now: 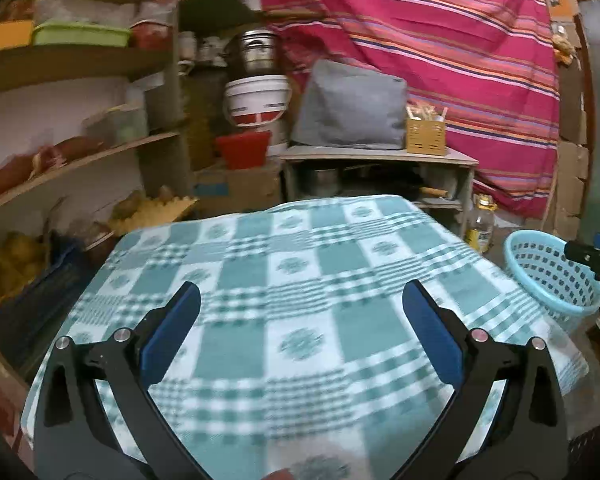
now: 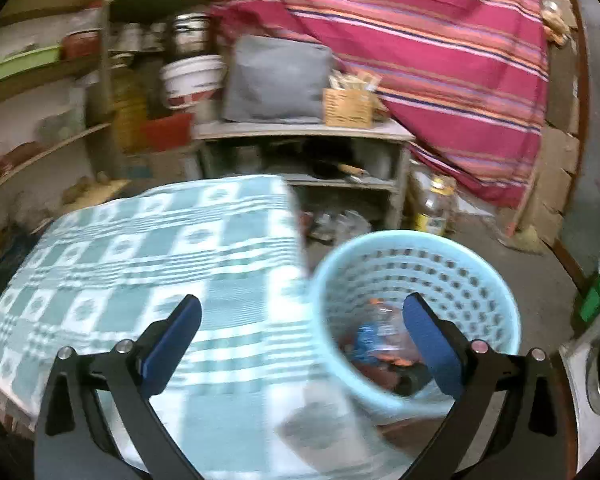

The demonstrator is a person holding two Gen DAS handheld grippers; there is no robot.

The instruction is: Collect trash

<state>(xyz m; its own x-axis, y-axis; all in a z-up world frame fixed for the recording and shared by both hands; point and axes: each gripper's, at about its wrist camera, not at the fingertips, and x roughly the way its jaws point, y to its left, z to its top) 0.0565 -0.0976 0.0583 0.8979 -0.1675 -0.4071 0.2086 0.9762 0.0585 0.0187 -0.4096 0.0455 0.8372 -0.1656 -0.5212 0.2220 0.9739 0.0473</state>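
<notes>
A light blue perforated basket [image 2: 416,312] stands on the floor just right of the table; it also shows in the left wrist view [image 1: 552,276]. Inside it lie a crushed clear bottle with a blue label [image 2: 376,336] and dark scraps. The table wears a green-and-white checked cloth [image 1: 300,300], also in the right wrist view [image 2: 160,260]. My left gripper [image 1: 300,324] is open and empty above the cloth. My right gripper [image 2: 300,324] is open and empty, over the table's right edge and the basket's rim. The right view is blurred.
Wooden shelves [image 1: 80,152] with boxes and food line the left. A low grey cabinet [image 1: 376,160] with a grey bag and a small yellow crate stands behind the table. A striped red cloth [image 1: 440,60] hangs at the back. An oil bottle [image 1: 480,224] stands on the floor.
</notes>
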